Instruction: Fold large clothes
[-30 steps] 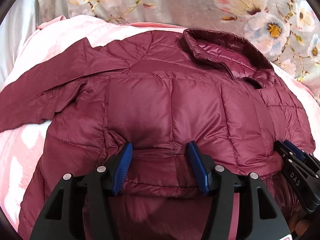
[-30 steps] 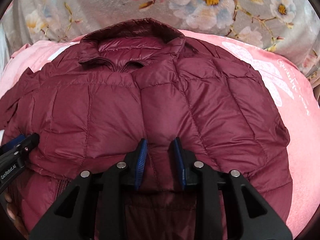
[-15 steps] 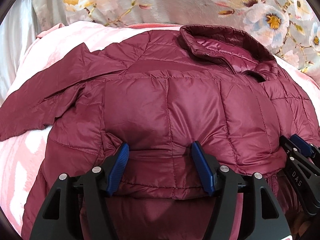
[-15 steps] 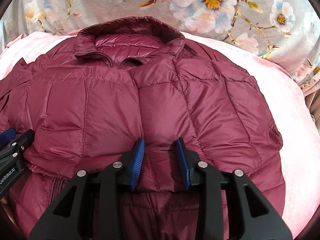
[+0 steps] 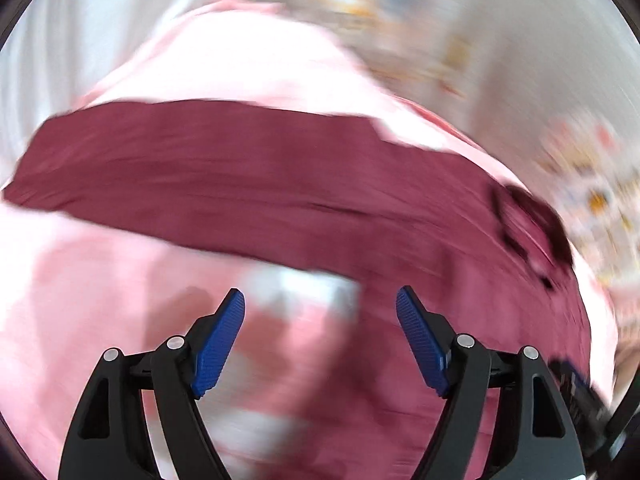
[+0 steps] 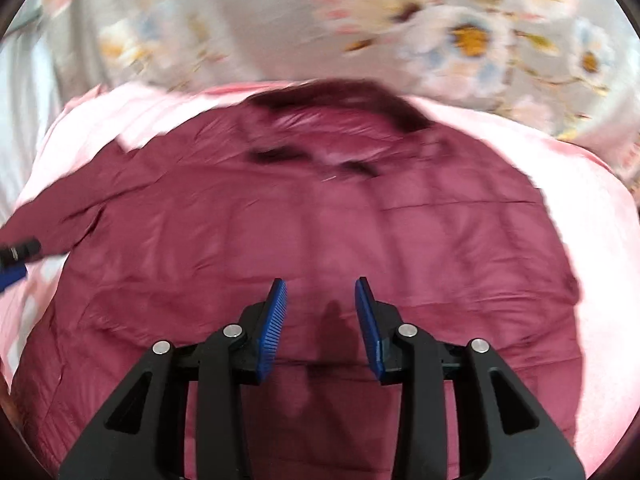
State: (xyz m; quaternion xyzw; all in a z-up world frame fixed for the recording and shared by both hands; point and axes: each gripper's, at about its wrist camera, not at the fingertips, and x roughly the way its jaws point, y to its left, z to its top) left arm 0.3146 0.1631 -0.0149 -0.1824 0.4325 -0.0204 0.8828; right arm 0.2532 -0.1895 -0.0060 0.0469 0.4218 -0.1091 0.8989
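Maroon puffer jacket (image 6: 320, 240) lies spread on a pink blanket (image 5: 100, 300), collar (image 6: 340, 96) toward the floral bedding (image 6: 440, 32).

Both the left gripper (image 5: 320, 312) and right gripper (image 6: 320, 300) hover with fingers parted, gripping nothing; one sleeve (image 5: 180, 168), blurred, seems stretched out sideways.

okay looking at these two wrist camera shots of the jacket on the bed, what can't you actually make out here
- Left wrist view: motion blur smears the maroon jacket; quilting and its collar are unreadable.
- Left wrist view: the right gripper is a dark smear cut by the edge.
- Right wrist view: the jacket's hem is hidden behind the right gripper's body.
- Right wrist view: the floral fabric is blurred.
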